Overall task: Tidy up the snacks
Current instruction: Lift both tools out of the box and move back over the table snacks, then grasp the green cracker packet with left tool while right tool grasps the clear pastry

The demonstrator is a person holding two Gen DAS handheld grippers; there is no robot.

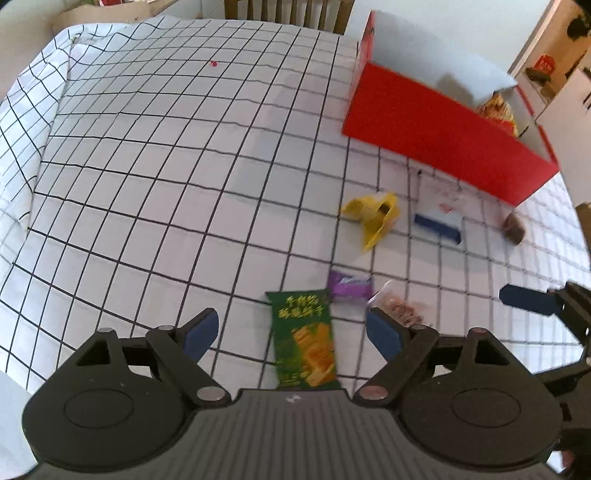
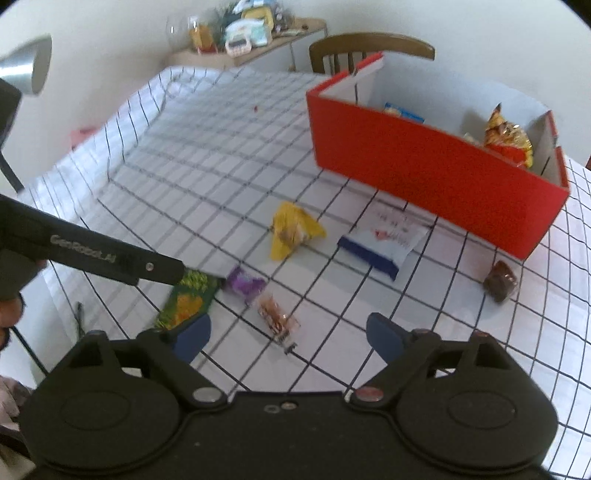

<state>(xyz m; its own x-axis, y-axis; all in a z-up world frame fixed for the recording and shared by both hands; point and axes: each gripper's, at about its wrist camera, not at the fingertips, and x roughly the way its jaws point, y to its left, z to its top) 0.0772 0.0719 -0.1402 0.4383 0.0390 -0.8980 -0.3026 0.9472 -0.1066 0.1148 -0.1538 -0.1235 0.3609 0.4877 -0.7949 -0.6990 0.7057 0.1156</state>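
Observation:
A red box (image 1: 436, 136) (image 2: 424, 173) stands on the checked tablecloth with snack bags inside it. Loose on the cloth lie a green packet (image 1: 304, 343) (image 2: 186, 301), a purple packet (image 1: 349, 286) (image 2: 245, 284), a clear pink-brown packet (image 1: 400, 308) (image 2: 275, 317), a yellow bag (image 1: 375, 216) (image 2: 293, 229), a white-and-blue packet (image 1: 439, 221) (image 2: 380, 243) and a brown snack (image 1: 515, 227) (image 2: 500, 282). My left gripper (image 1: 291, 334) is open, low over the green packet. My right gripper (image 2: 288, 332) is open, just above the clear packet.
The white checked tablecloth (image 1: 166, 166) (image 2: 207, 166) is rumpled at its left side. A wooden chair (image 2: 369, 48) stands behind the table. A cluttered shelf (image 2: 243, 33) is against the far wall. The left gripper's body (image 2: 92, 251) reaches in from the left.

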